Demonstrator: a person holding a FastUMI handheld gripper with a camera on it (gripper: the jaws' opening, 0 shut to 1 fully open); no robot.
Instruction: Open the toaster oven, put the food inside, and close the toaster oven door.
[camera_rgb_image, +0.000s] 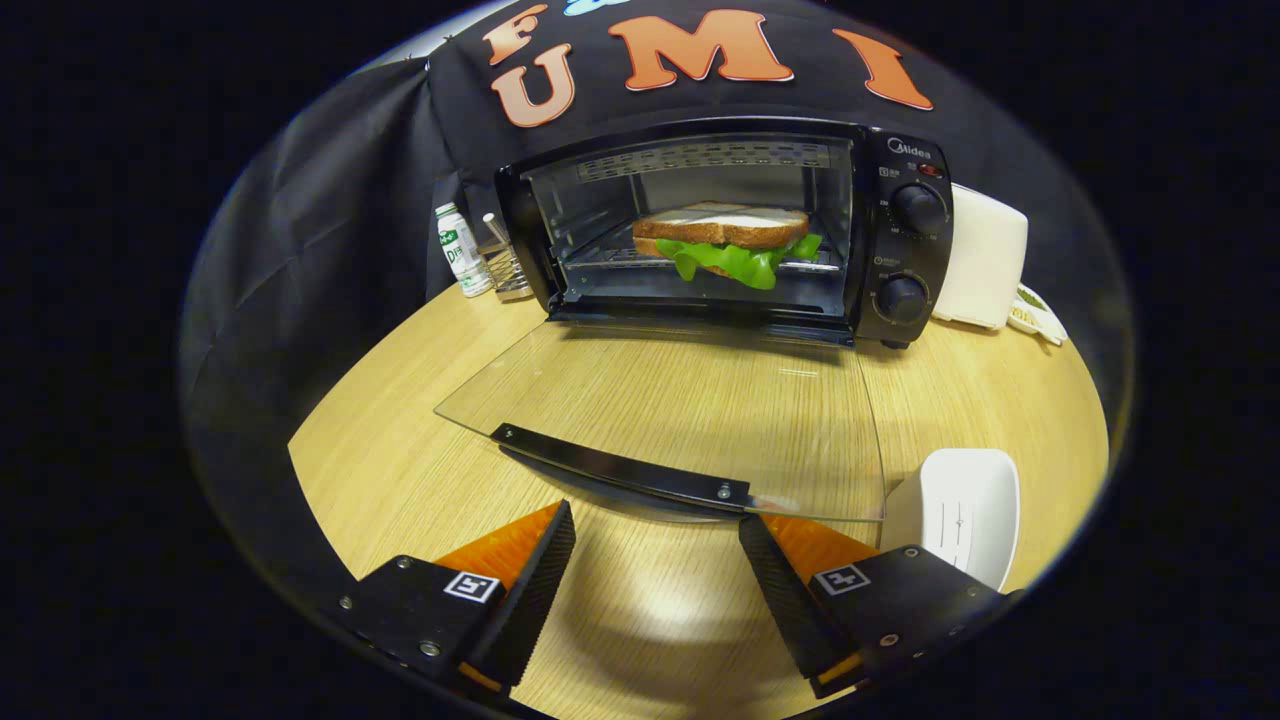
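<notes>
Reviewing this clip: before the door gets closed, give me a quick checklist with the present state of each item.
1. Sandwich sits on the rack inside the toaster oven: ok.
2. Lettuce hangs over the rack's front edge; whether it clears the closing door: cannot tell.
3. Glass door is fully down and flat: ok.
4. Tongs open, holding nothing: ok.
5. Door handle lies just ahead of the fingertips, unobstructed: ok.
6. White dish beside the door's corner, possibly touching it: cannot tell.

Gripper (655, 520) fingers spread, nothing between them; bare table (400, 440) at frame centre-bottom. Lowered glass door (680, 410) with handle (620, 467) blocks just ahead. White tray (960, 515) crowds lower right.
</notes>
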